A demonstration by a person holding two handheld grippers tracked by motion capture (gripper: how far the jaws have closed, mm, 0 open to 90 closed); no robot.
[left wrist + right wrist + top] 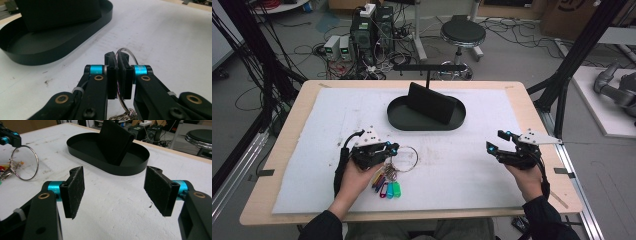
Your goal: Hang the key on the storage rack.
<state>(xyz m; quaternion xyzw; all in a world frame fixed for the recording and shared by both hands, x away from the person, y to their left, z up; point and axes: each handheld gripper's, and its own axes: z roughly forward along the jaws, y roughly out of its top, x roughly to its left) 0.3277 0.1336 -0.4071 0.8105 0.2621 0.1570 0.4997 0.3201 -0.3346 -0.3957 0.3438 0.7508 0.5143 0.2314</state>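
High view: the left gripper (388, 149) is closed on a large metal key ring (403, 158) lying on the white mat (472, 170), coloured key tags (387, 187) bunched just below it; the right gripper (498, 141) hovers well apart, jaws spread. Left gripper view: both pads clamp the ring wire, the black oval tray (50, 53) beyond. Right gripper view: pads (75, 190) stand wide, nothing between; the ring lies far left.

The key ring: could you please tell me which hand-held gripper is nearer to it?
Left. The left hand-held gripper is shut on the key ring; the right hand-held gripper sits open, far off across the white mat.
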